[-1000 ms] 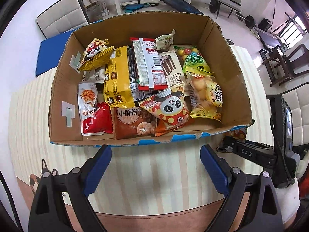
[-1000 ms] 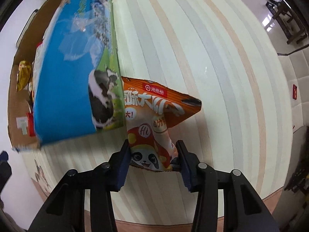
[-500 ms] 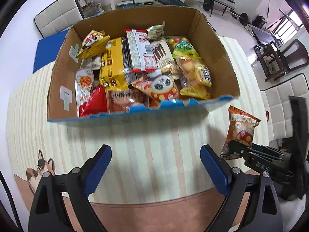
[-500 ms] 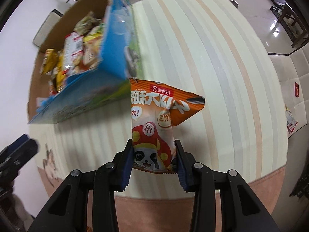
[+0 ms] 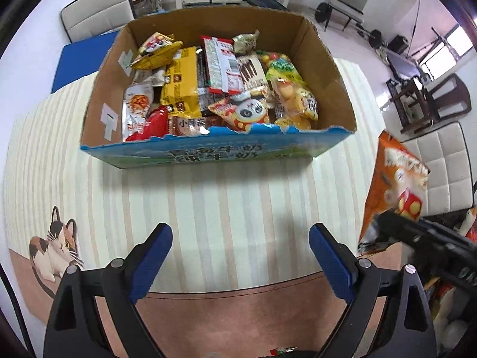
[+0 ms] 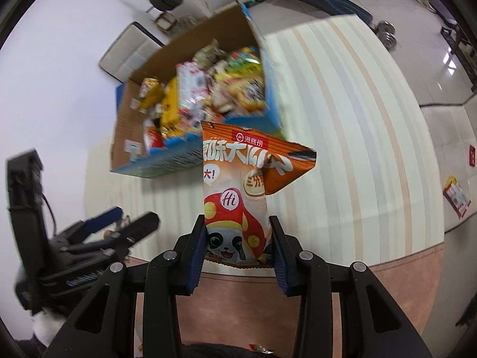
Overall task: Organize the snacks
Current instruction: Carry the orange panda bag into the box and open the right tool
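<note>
Cat artwork (image 5: 55, 249) marks the far left corner of the striped tablecloth (image 5: 226, 208) under us, and our left gripper (image 5: 240, 256) hangs above that cloth with its blue-padded fingers (image 5: 152, 256) spread wide and nothing between them. Straight ahead of it sits the cardboard box (image 5: 217, 149), blue-printed on its near wall and heaped with snack packets, resting on the cloth. Off to the right, clear of the table surface and just right of the box, our right gripper (image 6: 238, 247) is clamped on the lower end of the orange panda snack bag (image 6: 238, 197), which we hold upright in the air.
</note>
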The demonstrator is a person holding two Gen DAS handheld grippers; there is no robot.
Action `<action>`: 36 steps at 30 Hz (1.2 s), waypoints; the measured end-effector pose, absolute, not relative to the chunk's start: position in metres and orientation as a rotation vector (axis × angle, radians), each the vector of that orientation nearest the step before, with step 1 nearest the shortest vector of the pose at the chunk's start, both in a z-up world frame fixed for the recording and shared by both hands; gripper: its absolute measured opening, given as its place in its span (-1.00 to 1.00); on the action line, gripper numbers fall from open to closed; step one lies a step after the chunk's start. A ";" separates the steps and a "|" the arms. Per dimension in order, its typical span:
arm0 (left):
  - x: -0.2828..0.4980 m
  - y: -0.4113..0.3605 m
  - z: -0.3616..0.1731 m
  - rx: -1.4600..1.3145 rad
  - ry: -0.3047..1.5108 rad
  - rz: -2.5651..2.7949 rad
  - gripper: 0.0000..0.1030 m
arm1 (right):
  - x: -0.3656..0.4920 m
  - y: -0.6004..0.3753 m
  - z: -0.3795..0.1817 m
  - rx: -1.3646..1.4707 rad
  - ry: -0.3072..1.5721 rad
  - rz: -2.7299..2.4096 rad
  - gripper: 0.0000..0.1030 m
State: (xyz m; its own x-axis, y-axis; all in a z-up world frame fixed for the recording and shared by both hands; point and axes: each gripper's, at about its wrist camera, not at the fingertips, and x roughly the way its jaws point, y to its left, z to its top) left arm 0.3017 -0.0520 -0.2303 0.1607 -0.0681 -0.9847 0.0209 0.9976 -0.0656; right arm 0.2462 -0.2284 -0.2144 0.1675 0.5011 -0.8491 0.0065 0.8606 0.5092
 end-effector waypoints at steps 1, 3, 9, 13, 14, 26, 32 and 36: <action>0.302 -0.049 -0.226 -0.059 1.396 -0.062 0.83 | 0.249 -0.227 -0.209 0.449 1.357 0.378 -0.18; 0.307 -0.043 -0.219 -0.088 1.371 -0.058 0.83 | 0.258 -0.222 -0.196 0.445 1.329 0.397 -0.18; 0.344 -0.032 -0.204 -0.062 1.324 -0.048 0.94 | 0.300 -0.204 -0.170 0.431 1.271 0.447 -0.18; 0.378 -0.021 -0.204 -0.038 1.294 -0.010 0.95 | 0.337 -0.191 -0.164 0.400 1.246 0.453 -0.18; 0.385 -0.019 -0.206 -0.041 1.296 -0.008 0.95 | 0.347 -0.187 -0.164 0.392 1.244 0.452 -0.18; 0.459 0.009 -0.250 0.008 1.343 0.068 0.95 | 0.459 -0.143 -0.227 0.417 1.345 0.374 -0.18; 0.473 0.023 -0.260 0.026 1.351 0.095 0.95 | 0.482 -0.128 -0.250 0.413 1.386 0.364 -0.18; 0.472 0.042 -0.261 0.014 1.352 0.118 0.95 | 0.484 -0.111 -0.253 0.390 1.408 0.412 -0.18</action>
State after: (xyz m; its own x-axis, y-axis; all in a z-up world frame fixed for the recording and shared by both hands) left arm 0.4722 0.0415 -0.2610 0.2123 0.0934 -0.9727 -0.0768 0.9939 0.0786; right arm 0.4836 -0.1107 -0.2530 0.1149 0.4969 -0.8602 -0.0454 0.8676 0.4951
